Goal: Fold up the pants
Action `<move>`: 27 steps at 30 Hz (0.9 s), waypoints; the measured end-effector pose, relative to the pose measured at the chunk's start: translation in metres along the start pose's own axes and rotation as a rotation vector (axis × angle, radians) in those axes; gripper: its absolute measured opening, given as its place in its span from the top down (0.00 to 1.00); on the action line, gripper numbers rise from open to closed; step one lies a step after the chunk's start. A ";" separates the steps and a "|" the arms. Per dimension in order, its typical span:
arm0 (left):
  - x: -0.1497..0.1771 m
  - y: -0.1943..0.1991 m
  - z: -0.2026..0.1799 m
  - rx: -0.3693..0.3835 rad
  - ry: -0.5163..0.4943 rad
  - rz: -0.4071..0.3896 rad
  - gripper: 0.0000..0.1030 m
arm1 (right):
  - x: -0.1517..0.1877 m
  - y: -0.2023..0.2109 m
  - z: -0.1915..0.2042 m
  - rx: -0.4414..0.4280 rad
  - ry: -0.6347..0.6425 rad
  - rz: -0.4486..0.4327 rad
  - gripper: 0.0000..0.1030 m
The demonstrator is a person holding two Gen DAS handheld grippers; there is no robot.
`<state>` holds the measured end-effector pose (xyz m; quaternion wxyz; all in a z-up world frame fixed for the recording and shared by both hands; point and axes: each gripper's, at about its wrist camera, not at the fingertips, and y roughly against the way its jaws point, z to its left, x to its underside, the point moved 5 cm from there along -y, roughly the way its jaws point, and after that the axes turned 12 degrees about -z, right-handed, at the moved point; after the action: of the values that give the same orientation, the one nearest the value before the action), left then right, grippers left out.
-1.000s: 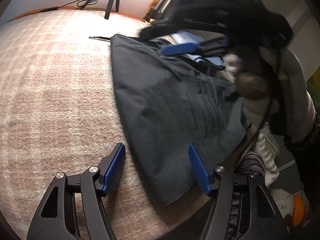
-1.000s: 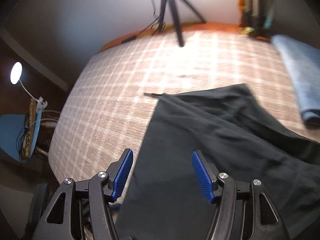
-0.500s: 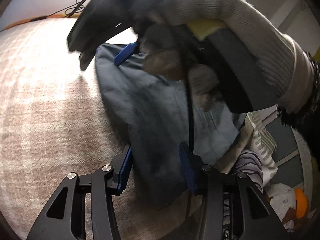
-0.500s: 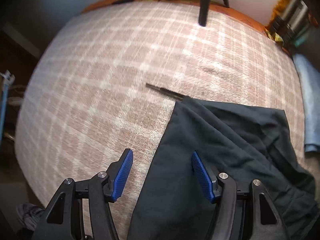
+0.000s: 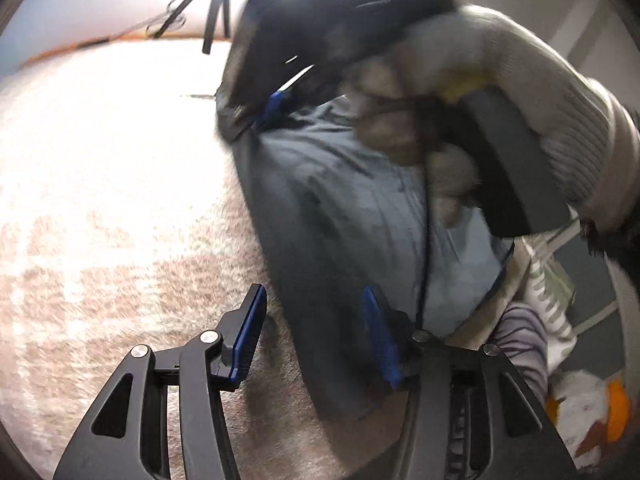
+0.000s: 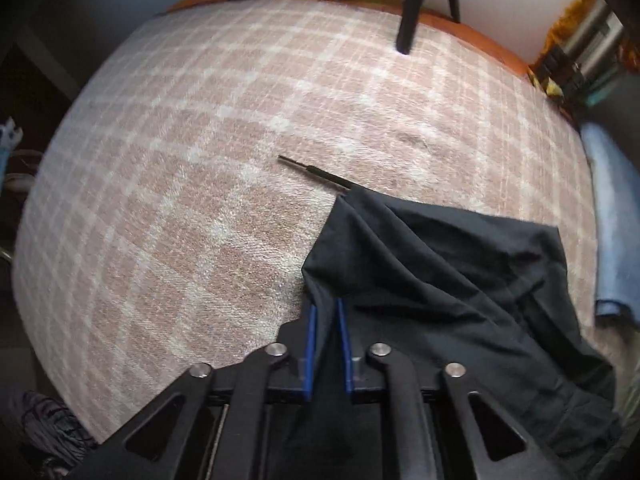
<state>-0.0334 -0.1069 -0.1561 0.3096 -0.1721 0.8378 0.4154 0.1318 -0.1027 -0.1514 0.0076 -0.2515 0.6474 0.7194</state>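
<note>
Dark pants point(image 6: 440, 280) lie on a pink plaid bedspread point(image 6: 200, 160), and show in the left wrist view point(image 5: 340, 220) too. My right gripper point(image 6: 326, 320) is shut on the left edge of the pants, cloth pinched between its blue pads. It also appears in the left wrist view point(image 5: 276, 108), held by a gloved hand point(image 5: 500, 100), over the far end of the pants. My left gripper point(image 5: 316, 328) is open, its jaws astride the near edge of the pants, right pad over the cloth.
A drawstring tip point(image 6: 316, 172) sticks out from the pants' far corner. A tripod leg point(image 6: 408, 8) stands at the bed's far edge. A folded blue cloth point(image 6: 612, 220) lies at the right. Clothes and a toy point(image 5: 580, 400) lie off the bed's edge.
My right gripper has closed on the pants' edge and lifted it into folds. My left gripper has narrowed and moved in over the near edge of the pants.
</note>
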 end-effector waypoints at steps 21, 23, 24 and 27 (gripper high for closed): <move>-0.030 -0.001 -0.090 0.160 -0.143 -0.096 0.94 | 0.023 0.125 -0.104 -0.267 -0.314 -0.339 1.00; -0.038 -0.003 -0.106 0.189 -0.154 -0.102 0.94 | 0.026 0.141 -0.114 -0.269 -0.326 -0.371 1.00; -0.043 -0.003 -0.116 0.207 -0.161 -0.108 0.94 | 0.029 0.144 -0.113 -0.268 -0.331 -0.385 1.00; -0.057 -0.006 -0.144 0.252 -0.193 -0.125 0.95 | 0.029 0.162 -0.136 -0.265 -0.357 -0.445 1.00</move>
<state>-0.0419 -0.2238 -0.0555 0.4331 -0.1428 0.8373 0.3016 0.1004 -0.2656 -0.0164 0.2458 -0.2555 0.4654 0.8110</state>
